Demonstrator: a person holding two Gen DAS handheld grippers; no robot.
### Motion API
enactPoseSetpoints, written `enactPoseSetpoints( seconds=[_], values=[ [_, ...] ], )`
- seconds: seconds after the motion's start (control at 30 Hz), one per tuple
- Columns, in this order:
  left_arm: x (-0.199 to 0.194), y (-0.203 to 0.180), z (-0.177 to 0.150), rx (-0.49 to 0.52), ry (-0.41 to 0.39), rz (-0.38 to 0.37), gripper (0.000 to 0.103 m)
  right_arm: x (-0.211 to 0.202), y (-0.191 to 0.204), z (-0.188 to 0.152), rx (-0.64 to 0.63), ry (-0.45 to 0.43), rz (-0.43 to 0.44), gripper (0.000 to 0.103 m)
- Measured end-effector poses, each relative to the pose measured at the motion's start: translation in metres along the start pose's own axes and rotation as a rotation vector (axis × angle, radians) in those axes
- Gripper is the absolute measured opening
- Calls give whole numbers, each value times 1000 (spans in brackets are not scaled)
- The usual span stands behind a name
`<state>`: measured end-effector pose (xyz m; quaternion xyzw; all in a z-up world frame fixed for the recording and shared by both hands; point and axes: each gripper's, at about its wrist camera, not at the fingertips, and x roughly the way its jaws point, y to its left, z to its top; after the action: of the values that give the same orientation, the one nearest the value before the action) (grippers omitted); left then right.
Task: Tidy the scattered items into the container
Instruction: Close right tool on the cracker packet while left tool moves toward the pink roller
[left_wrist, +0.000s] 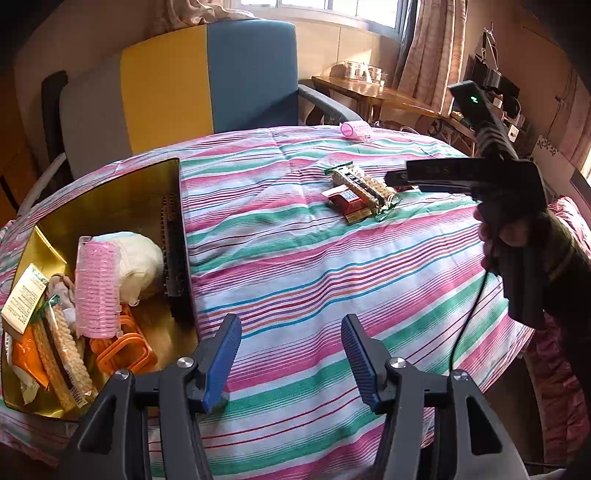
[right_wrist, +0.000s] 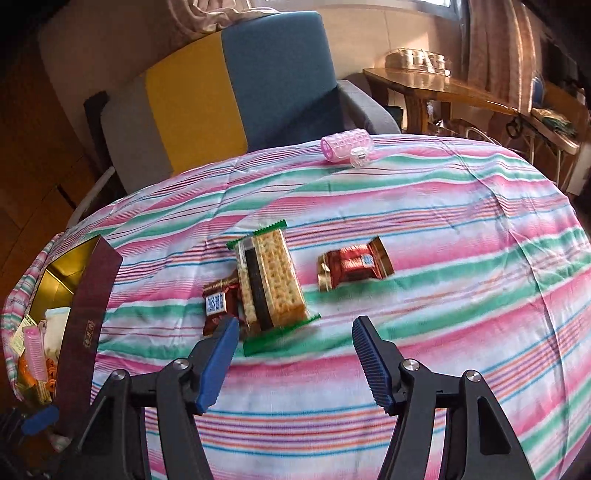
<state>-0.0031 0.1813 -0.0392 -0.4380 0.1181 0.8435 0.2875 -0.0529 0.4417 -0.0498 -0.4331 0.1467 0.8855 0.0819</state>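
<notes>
sunlit room with curtained windows (left_wrist: 325, 11), a wooden side table (right_wrist: 436, 88) and an armchair (left_wrist: 207, 81) in grey, yellow and blue panels pulled up behind a round table under a pink, green and white striped cloth (left_wrist: 295, 258). at the left edge of that cloth, a gold-lined container (left_wrist: 110, 199) with dark outer walls, already holding a pink hair roller (left_wrist: 98, 284) standing on end, a cream knitted bundle (left_wrist: 138, 258), orange plastic pieces (left_wrist: 125, 354), a wafer packet (left_wrist: 66, 358) and other wrappers. still out on the cloth: a green-edged cracker packet (right_wrist: 271, 280) near the middle, lying partly over a dark red snack wrapper (right_wrist: 218, 302); a second red and gold wrapper (right_wrist: 354, 264) just to its right, apart from it; far off by the armchair side, another pink roller (right_wrist: 345, 146) touching a small clear piece (right_wrist: 360, 159).

left gripper (left_wrist: 291, 358) with blue pads spread wide, clamped on nothing, hanging over bare cloth just beside the container's near corner. right gripper (right_wrist: 293, 358) likewise spread apart and empty, low over the cloth, left pad just at the near end of the cracker packet and overlapping the dark red wrapper; cannot tell whether touching. from the left wrist view, right gripper body reaching in from the right side above the packets, held in a hand (left_wrist: 495, 236), cable trailing down.
</notes>
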Motion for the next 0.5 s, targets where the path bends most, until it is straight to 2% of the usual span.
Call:
enactPoseSetpoints(
  seconds=[0.13, 0.23, 0.4, 0.47, 0.5],
  values=[
    [9, -5, 7, 17, 10, -15, 57, 34, 14, 30, -64, 55, 14, 65],
    [16, -5, 10, 10, 27, -27, 57, 58, 27, 44, -122, 96, -6, 66],
    [22, -5, 10, 7, 43, -39, 57, 89, 37, 45, -184, 182, -68, 65],
    [22, -5, 10, 6, 44, -40, 57, 88, 37, 40, -212, 181, -86, 58],
    [23, -4, 11, 4, 44, -40, 57, 84, 36, 38, -221, 177, -91, 49]
  ],
)
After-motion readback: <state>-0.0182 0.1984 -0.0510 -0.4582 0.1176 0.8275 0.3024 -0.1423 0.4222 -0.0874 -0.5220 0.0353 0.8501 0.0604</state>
